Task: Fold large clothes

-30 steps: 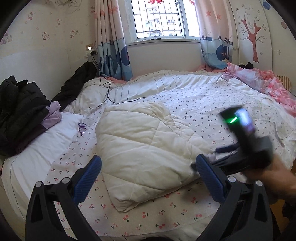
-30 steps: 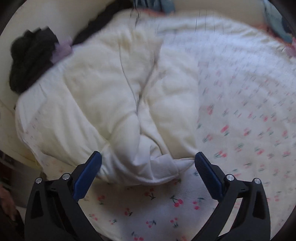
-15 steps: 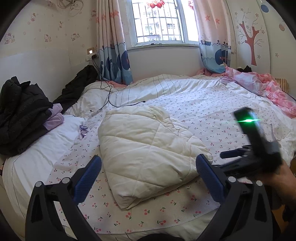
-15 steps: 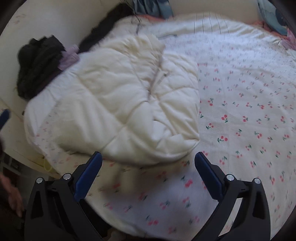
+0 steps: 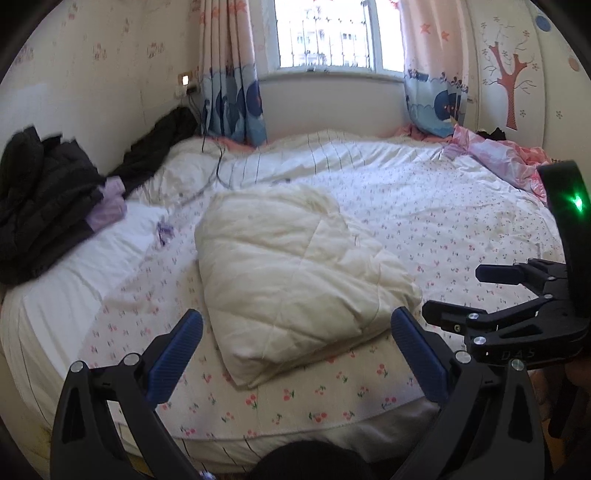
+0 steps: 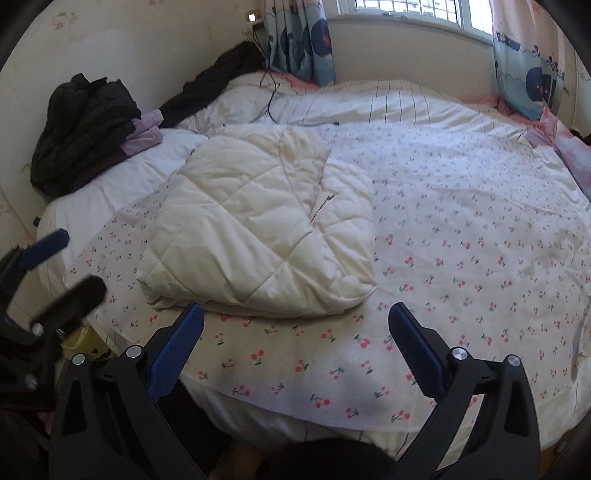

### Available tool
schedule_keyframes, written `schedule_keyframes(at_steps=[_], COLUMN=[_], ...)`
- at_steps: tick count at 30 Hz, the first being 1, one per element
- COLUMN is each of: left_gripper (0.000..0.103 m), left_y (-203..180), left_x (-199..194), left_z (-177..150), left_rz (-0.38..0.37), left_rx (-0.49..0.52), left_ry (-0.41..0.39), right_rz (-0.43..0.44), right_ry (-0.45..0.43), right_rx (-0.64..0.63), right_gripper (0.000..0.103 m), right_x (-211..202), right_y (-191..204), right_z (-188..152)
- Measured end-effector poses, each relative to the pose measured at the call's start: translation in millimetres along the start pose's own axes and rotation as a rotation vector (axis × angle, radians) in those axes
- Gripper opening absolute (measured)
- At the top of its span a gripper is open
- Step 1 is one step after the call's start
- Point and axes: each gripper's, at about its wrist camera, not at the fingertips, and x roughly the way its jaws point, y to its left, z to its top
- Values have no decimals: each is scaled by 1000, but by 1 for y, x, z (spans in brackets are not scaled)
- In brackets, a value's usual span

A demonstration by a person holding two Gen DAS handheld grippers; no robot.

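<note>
A bed (image 5: 461, 229) with a cherry-print sheet fills most of the frame. At left, a pile of black clothes (image 5: 40, 199) lies on a lilac garment (image 5: 109, 210). A window (image 5: 328, 35) sits top centre, flanked by patterned curtains (image 5: 232, 74). A pink blanket (image 5: 506, 162) lies crumpled at right, below a tree wall sticker (image 5: 511, 77).

The left claw (image 6: 48, 266) is blurred and cut off by the frame edge.

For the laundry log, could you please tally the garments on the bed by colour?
Cream, folded padded garment: 1
Black, the jacket pile and the coat by the wall: 2
Lilac, garment under the pile: 1
Total: 4
</note>
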Motion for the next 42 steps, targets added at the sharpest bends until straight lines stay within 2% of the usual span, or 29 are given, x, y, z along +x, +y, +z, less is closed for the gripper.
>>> schedule_keyframes(at_steps=[4, 11, 20, 30, 38, 42], left_gripper=[98, 98, 98, 98, 98, 98], left_y=[7, 19, 20, 28, 45, 44], left_x=[13, 23, 27, 35, 65, 65], left_z=[-8, -18, -19, -21, -29, -31], left_rz=[17, 24, 18, -2, 9, 37], left_rx=[-29, -77, -92, -161, -261, -263], left_ry=[74, 150, 170, 209, 394, 409], right_rz=[-31, -30, -58, -64, -72, -82], right_ry=[79, 92, 81, 104, 150, 157], right_rx=[6, -4, -21, -22, -16, -24], right_gripper=[97, 97, 97, 97, 97, 97], right_x=[17, 22, 16, 20, 31, 33], right_y=[8, 16, 16, 17, 19, 19], right_z=[4, 1, 2, -1, -5, -5])
